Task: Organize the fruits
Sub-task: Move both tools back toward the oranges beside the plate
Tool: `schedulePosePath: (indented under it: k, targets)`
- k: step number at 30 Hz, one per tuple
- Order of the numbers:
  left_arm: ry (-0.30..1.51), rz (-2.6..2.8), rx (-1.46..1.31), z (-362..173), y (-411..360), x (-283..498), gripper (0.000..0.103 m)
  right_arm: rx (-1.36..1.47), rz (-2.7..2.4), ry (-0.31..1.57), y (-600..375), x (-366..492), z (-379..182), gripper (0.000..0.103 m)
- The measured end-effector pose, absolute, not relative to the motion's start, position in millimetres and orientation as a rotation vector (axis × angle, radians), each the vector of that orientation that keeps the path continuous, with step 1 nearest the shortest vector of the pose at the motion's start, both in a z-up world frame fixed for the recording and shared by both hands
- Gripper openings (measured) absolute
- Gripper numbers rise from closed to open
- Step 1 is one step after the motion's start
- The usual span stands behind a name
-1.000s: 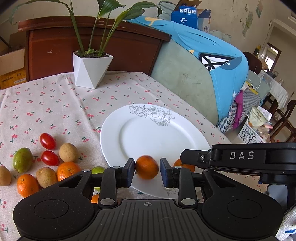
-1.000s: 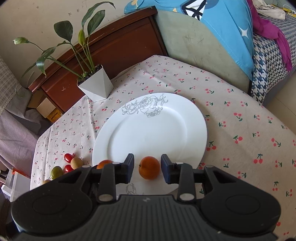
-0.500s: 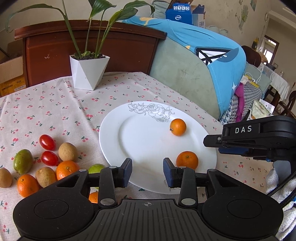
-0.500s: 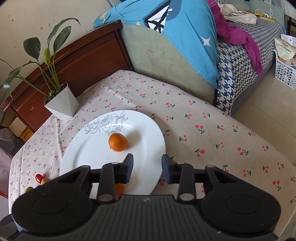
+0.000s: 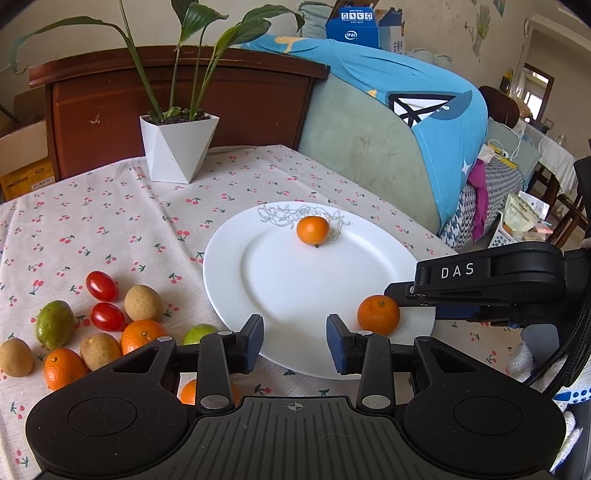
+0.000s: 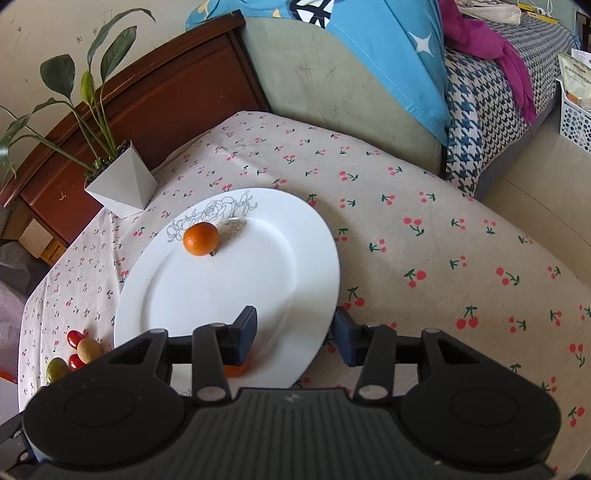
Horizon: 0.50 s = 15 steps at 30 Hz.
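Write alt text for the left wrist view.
Round white plate on a cherry-print tablecloth holds two small oranges; the open, empty left claw hovers at its near rim. Unsorted mixed fruit sits left.

Counter (image 5: pixel 155 225) covered in a beige cloth with a red cherry print. At its far edge, a white faceted pot (image 5: pixel 177 147) with a long-leafed green plant (image 5: pixel 192 55). Behind it, a dark red-brown wooden headboard (image 5: pixel 184 99). Far wall (image 5: pixel 92 14) cream, scuffed, with small stickers at far right. To the right, a grey-green sofa back (image 5: pixel 354 144) draped with a bright blue cloth (image 5: pixel 436 110); a blue carton (image 5: pixel 358 31) sits on top. Far left, a cardboard box (image 5: pixel 22 158). Right wrist view: houndstooth blanket (image 6: pixel 491 110), magenta garment (image 6: pixel 491 48), white perforated basket (image 6: pixel 576 118), pale floor (image 6: pixel 546 192). Bright daylight; a doorway (image 5: pixel 535 88) at far right.
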State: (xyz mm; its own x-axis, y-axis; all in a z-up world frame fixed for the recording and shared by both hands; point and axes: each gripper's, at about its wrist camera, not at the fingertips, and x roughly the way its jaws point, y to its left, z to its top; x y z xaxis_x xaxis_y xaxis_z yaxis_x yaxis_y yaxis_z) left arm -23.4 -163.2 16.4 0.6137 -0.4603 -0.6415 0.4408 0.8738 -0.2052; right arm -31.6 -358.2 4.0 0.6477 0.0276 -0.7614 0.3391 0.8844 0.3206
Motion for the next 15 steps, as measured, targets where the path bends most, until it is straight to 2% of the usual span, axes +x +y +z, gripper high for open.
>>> schedulePosePath:
  k: [15]
  targets:
    - [0.764, -0.499, -0.013, 26, -147, -32, 0.043, 0.418, -0.154, 0.885, -346, -33, 10, 0.049]
